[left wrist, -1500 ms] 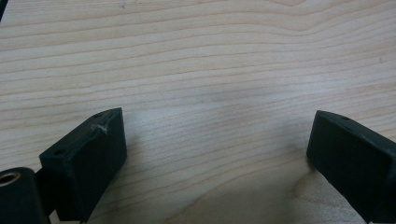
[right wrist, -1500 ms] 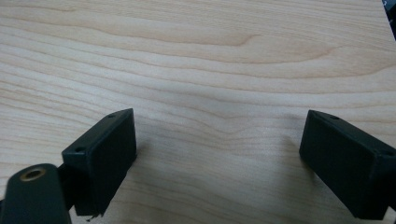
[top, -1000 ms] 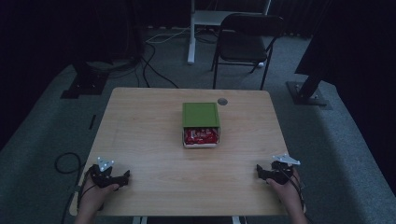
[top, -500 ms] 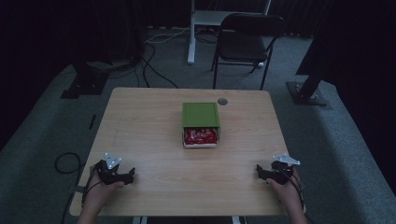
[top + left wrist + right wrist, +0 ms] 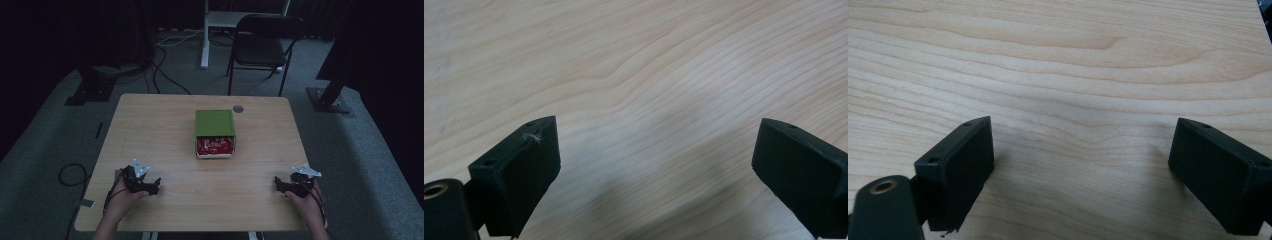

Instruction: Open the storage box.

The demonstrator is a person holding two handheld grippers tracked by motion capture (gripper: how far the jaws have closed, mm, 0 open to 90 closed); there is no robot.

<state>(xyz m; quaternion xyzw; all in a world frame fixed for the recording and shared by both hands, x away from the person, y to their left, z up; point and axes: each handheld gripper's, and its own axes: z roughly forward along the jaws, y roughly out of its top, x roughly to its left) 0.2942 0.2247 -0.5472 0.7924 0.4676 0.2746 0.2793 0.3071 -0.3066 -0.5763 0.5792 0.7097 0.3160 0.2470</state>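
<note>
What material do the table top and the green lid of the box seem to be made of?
The table top looks like light wood or wood-pattern laminate, matte: grain lines run across it. The green lid looks like smooth matte card or plastic, flat and evenly coloured; too small to tell which.

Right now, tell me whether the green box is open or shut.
Partly open: the green lid sits slid back, baring red packets at the box's near end.
</note>
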